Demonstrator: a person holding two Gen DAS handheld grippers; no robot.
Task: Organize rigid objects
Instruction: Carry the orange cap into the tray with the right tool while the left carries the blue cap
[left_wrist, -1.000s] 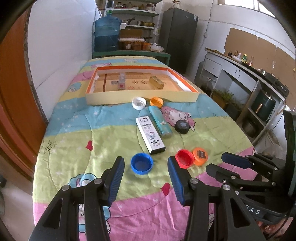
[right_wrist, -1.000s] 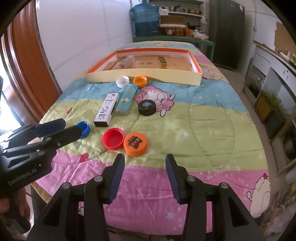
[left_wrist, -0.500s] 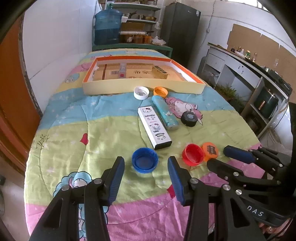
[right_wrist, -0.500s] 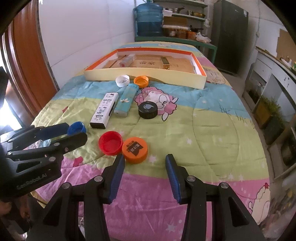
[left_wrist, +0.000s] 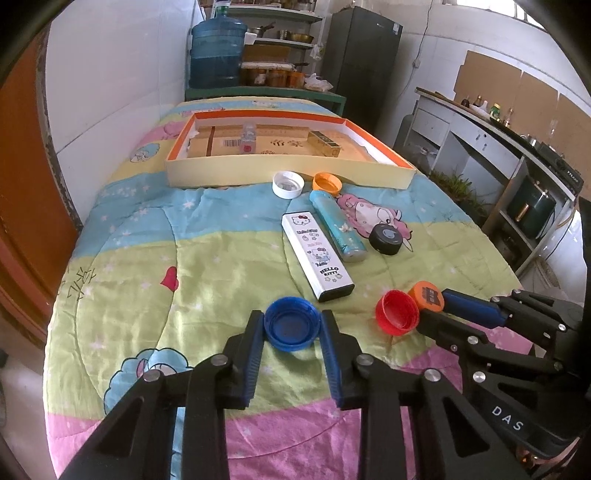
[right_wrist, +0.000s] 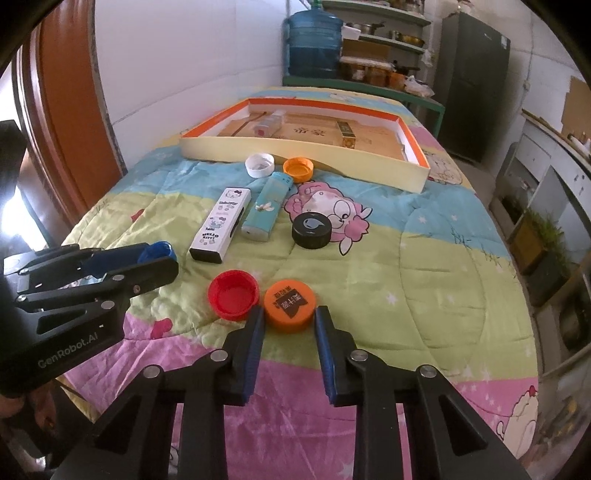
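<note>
Both of your grippers have come forward since a second ago: your left gripper (left_wrist: 291, 326) now straddles the blue cap (left_wrist: 291, 327) at lower centre, jaws narrow and against its rim, though a firm clamp cannot be told; your right gripper (right_wrist: 289, 318) brackets the orange labelled lid (right_wrist: 290, 304), jaws part-open, contact unclear.

Largest is the cartoon quilt (left_wrist: 221, 258) covering the table. At upper centre sits the shallow orange-rimmed tray (left_wrist: 288, 171), holding flat cardboard, a small clear bottle (left_wrist: 248, 138) and a gold box (left_wrist: 325, 143).

Just before its front wall lie a white cap (left_wrist: 288, 184) and an orange cap (left_wrist: 326, 183). Mid-frame, the white Hello Kitty case (left_wrist: 316, 254) lies beside the teal tube (left_wrist: 338, 230), with the black puck (left_wrist: 386, 239) to their right. A red cap (right_wrist: 233, 294) touches the orange labelled lid.

A blue water jug (left_wrist: 218, 51) stands at upper centre.
</note>
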